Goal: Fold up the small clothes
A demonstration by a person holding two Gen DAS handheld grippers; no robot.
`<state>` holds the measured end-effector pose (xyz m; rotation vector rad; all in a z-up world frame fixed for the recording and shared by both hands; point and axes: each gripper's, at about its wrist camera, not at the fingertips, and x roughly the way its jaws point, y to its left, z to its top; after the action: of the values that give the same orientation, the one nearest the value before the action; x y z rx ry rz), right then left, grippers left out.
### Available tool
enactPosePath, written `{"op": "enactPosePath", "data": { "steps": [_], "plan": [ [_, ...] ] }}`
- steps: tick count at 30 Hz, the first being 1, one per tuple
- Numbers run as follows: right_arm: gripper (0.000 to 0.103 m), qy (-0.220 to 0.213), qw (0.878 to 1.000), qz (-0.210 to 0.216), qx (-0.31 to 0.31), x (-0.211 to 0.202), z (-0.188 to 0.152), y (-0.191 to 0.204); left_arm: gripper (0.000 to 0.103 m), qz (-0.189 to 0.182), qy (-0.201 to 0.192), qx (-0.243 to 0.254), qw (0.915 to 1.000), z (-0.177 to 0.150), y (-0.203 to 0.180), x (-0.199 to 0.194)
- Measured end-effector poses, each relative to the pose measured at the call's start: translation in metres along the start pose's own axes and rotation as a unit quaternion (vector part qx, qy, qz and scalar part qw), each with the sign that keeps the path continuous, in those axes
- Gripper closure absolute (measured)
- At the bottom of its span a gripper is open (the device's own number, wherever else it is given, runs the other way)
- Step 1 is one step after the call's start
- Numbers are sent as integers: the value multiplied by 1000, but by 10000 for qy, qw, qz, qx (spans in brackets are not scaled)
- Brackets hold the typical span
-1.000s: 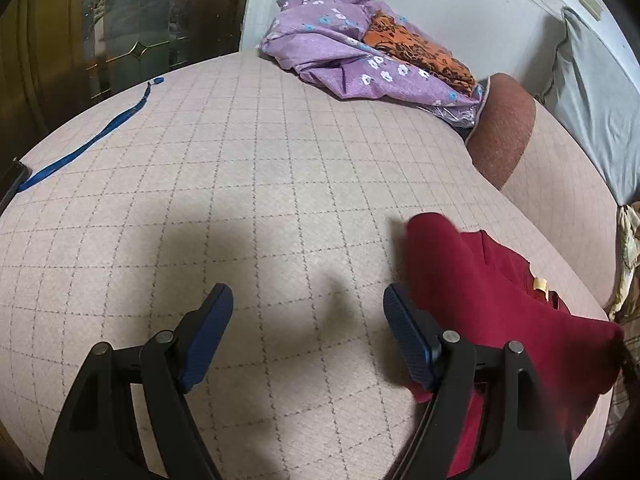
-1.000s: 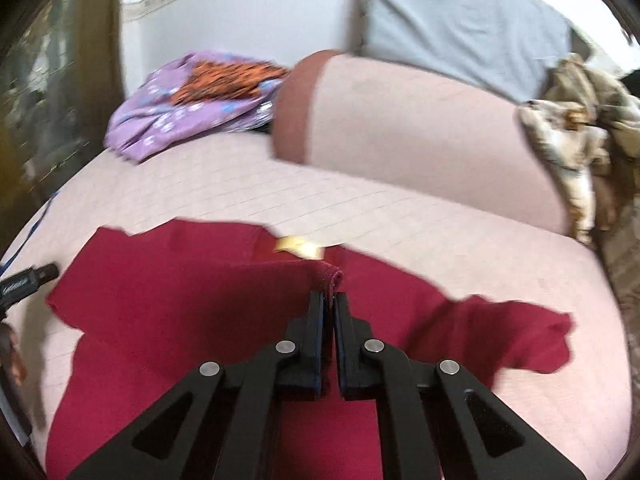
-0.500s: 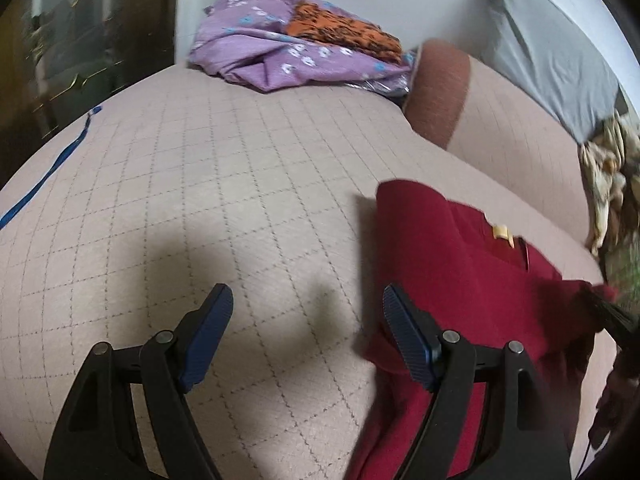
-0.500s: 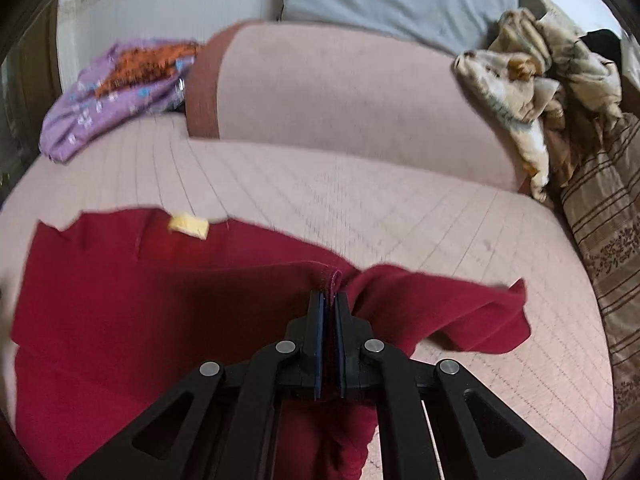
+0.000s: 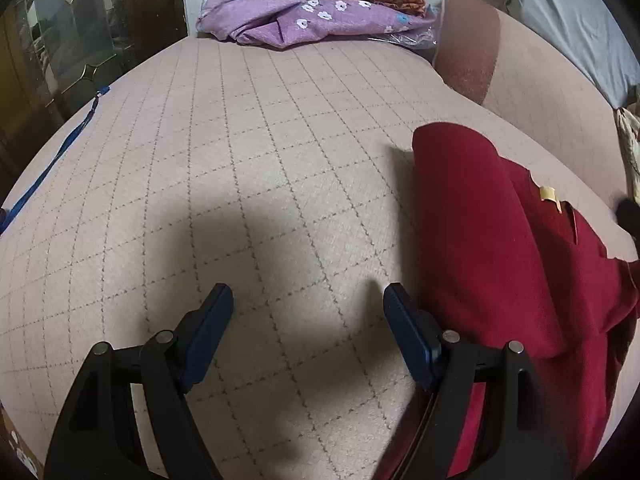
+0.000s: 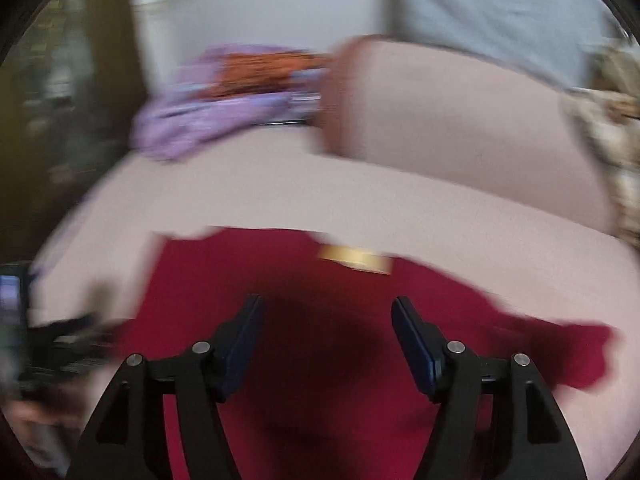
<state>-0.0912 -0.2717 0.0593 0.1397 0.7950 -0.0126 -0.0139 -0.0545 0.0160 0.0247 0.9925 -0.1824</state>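
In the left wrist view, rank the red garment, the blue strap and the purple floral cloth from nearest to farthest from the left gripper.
From the left gripper:
1. Red garment: right beside the right-hand finger, on the bed.
2. Blue strap: off to the left, along the bed's edge.
3. Purple floral cloth: at the far end of the bed, by the wall.
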Motion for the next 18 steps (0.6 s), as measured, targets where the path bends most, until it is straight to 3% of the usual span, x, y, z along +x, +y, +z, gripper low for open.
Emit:
{"op": "enactPosePath", "data": {
  "steps": [2, 6, 9, 10, 11, 12, 15, 18],
  "plan": [
    [35, 212, 9962, 805, -270, 36, 21, 48, 26, -32, -2, -17, 10000, 0, 2, 0],
    [35, 384, 9928, 866, -736, 72, 39, 89, 25, -111, -5, -138, 9998, 5, 9, 2],
    [39, 766, 9856, 967, -1160, 105, 48, 114, 25, -175, 0, -266, 9995, 8, 16, 2],
    [46, 1026, 9820, 881, -1315, 118, 46, 120, 25, -174, 2, -276, 9995, 9, 17, 3],
    [76, 1228, 9786, 842, -1421, 127, 45, 123, 25, -172, 1, -293, 9994, 10, 19, 3],
    [87, 1339, 9757, 860, -1509, 133, 44, 126, 25, -165, 2, -332, 9993, 11, 21, 2],
    [94, 1328, 9712, 994, -1712, 135, 43, 139, 25, -122, -70, -570, 9983, 14, 31, 0],
    [95, 1204, 9722, 1539, -1288, 139, 51, 139, 25, -145, -169, -727, 9971, 16, 38, -2]
  ]
}}
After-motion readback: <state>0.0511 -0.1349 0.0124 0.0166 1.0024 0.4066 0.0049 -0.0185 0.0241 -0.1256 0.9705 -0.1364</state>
